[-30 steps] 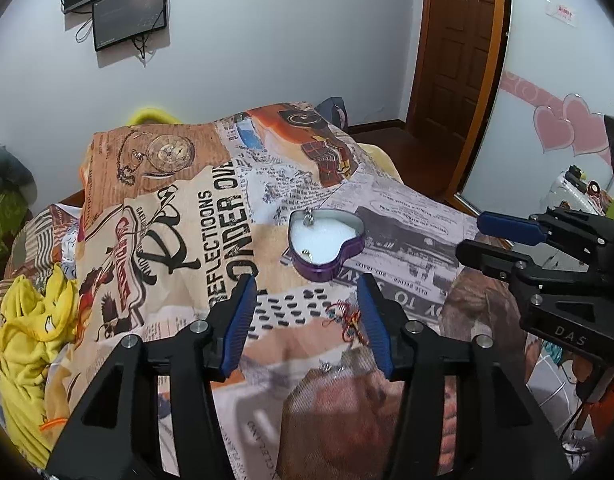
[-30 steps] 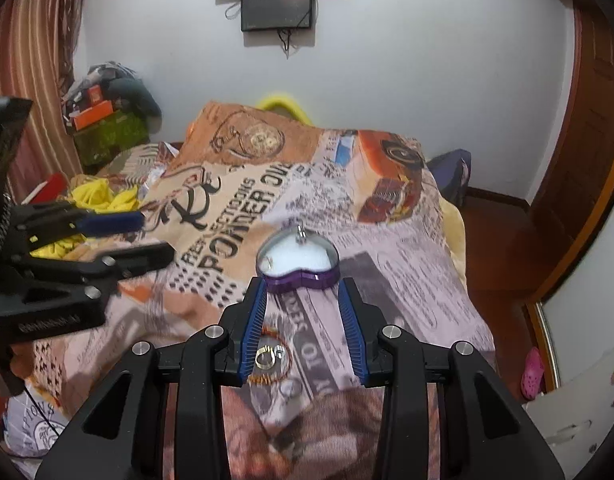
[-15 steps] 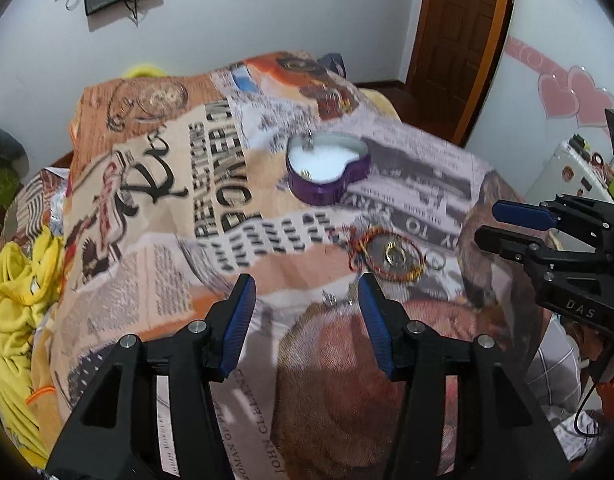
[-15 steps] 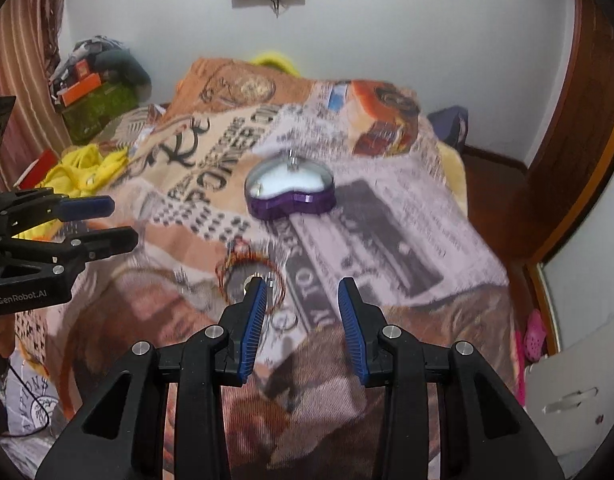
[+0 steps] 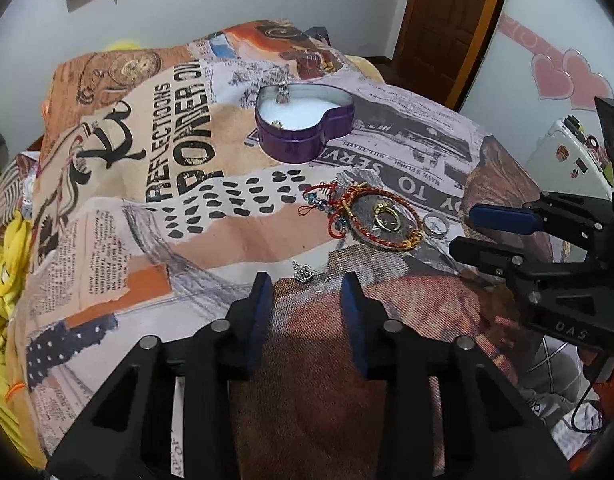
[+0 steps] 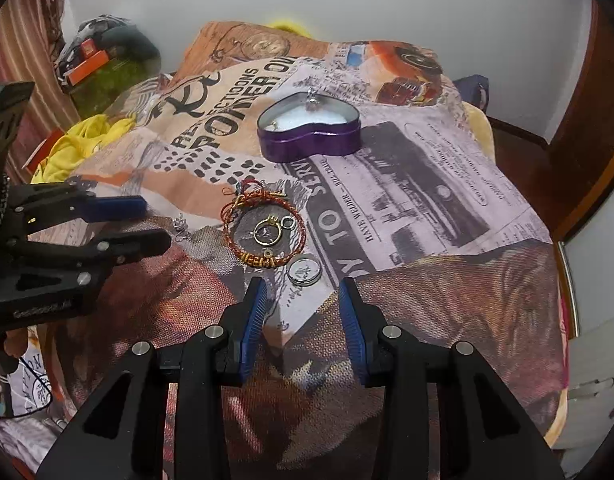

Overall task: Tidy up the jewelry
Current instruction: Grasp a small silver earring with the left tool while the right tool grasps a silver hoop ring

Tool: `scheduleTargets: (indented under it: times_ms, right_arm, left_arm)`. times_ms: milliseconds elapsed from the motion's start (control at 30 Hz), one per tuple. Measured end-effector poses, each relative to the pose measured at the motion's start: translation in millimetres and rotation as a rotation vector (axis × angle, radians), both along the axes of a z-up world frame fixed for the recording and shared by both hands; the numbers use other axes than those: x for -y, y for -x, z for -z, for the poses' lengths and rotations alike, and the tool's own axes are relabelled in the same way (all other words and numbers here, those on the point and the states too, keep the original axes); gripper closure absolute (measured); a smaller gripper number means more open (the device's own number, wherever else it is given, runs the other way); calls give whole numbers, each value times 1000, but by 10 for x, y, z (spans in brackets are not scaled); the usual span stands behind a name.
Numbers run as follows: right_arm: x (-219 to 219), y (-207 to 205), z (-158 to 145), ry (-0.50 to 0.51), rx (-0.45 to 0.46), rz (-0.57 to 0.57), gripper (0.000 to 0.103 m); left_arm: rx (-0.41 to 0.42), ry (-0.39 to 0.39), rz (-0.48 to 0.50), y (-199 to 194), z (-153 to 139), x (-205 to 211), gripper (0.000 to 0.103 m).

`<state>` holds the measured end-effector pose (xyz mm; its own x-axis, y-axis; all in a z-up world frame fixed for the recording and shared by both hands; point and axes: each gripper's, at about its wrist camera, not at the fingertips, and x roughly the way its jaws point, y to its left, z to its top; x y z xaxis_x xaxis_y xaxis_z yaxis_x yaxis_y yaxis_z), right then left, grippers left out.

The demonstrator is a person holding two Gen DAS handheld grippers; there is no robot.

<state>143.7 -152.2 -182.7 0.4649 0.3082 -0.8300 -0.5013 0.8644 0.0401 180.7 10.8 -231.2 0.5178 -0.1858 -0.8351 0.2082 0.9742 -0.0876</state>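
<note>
Jewelry on my bed: my left claw is closing, empty, charm at twelve o'clock; my right claw gapes narrowly, empty, below a ring.

My left gripper points steeply downward, its jaws closing with nothing between the blue pads. My right gripper points downward at the same steep angle alongside it, jaws parted and empty, pads gripping nothing.
</note>
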Motion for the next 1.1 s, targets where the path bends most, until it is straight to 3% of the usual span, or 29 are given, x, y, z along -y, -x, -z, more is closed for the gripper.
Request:
scheduleTargets:
  times_ms: [467,833,1000,1067,1100]
  right_arm:
    - [-50,-123,103,1,-5,-31,69]
    - [-59,-161,125,-26,3,-26,69]
    - [-47,-155,141,-52,12,-12,69]
    - [-62,-134,142,-49,18,-18,75]
    - [-73,-123,140,-47,15,-26,83]
  left_arm:
    - [-2,53,-25,-104,113,-30,76]
    - [-17,80,-66,-186,145,-116,95]
    - [-15,87,-63,-143,126,-112,98]
    - [-14,85,-60,-119,115,-108,98]
    - [-12,83,-59,-108,105,-101,98]
